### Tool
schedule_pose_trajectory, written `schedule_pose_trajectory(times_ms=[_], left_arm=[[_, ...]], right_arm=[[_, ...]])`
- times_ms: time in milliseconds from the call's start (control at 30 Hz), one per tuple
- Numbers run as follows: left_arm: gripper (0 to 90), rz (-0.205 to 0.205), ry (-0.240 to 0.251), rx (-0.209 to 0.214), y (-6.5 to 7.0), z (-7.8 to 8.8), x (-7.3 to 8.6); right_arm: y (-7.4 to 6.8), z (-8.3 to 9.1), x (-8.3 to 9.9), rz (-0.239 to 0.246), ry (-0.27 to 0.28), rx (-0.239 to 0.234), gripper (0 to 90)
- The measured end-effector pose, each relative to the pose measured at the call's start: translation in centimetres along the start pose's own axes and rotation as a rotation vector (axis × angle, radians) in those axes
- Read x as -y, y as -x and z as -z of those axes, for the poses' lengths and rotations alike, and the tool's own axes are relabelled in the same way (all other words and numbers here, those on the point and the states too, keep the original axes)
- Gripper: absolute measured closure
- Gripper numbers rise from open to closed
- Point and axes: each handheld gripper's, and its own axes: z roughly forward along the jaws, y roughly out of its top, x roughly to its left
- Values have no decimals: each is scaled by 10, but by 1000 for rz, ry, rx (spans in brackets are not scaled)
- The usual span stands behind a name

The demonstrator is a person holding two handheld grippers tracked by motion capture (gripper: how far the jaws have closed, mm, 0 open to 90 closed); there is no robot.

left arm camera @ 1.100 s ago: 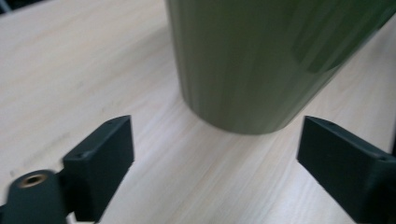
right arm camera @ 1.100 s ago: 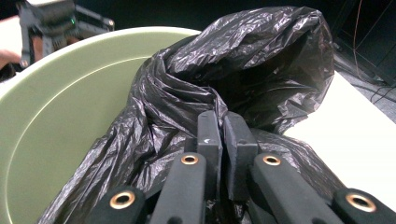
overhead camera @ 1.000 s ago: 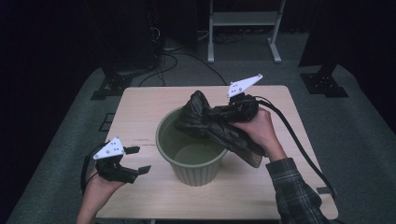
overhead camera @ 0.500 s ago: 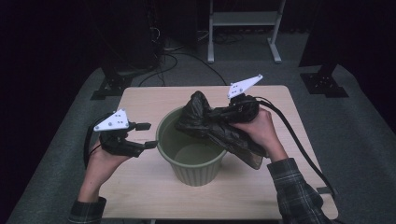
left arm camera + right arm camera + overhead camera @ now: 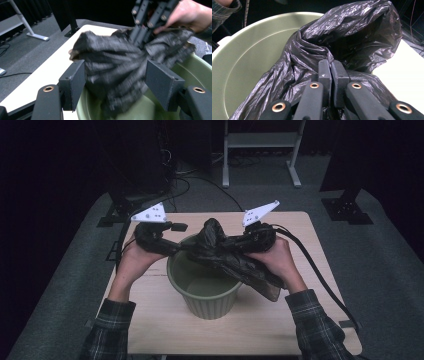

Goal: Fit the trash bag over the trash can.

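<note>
A pale wooden surface (image 5: 150, 320) stands on grey carpet, with a dark room behind it. Near the middle of the surface sits a round green bin (image 5: 210, 295), upright and open at the top, its smooth inside showing in the right gripper view (image 5: 249, 62). A crumpled black plastic bag (image 5: 225, 252) lies across the bin's far rim and hangs over its right side, one bunched end rising above the rim; in the right gripper view the bag (image 5: 352, 37) drapes partly into the bin's mouth. The right gripper (image 5: 250, 240), held in a hand at the bin's right, is clenched on a fold of the bag, its jaws pressed together with the plastic pinched between them (image 5: 330, 75). The left gripper (image 5: 172, 240) is at the bin's left rim; its jaws have just been closing and stand apart on either side of the bag's bunched end (image 5: 115, 75), with plastic between them, not visibly pressing on it.
</note>
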Motion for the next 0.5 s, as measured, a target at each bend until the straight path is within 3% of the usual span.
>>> schedule_pose_trajectory(times_ms=[267,433,500], left_arm=[[327,4,-5,38,-25,-37,-23],[355,21,0,55,-35,-55,-25],[424,25,-22,73,-37,-61,-23]], right_arm=[[-1,-2,0,-2,-3,-13,868],[0,-3,1,1,2,-20,868],[0,-3,1,1,4,-23,868]])
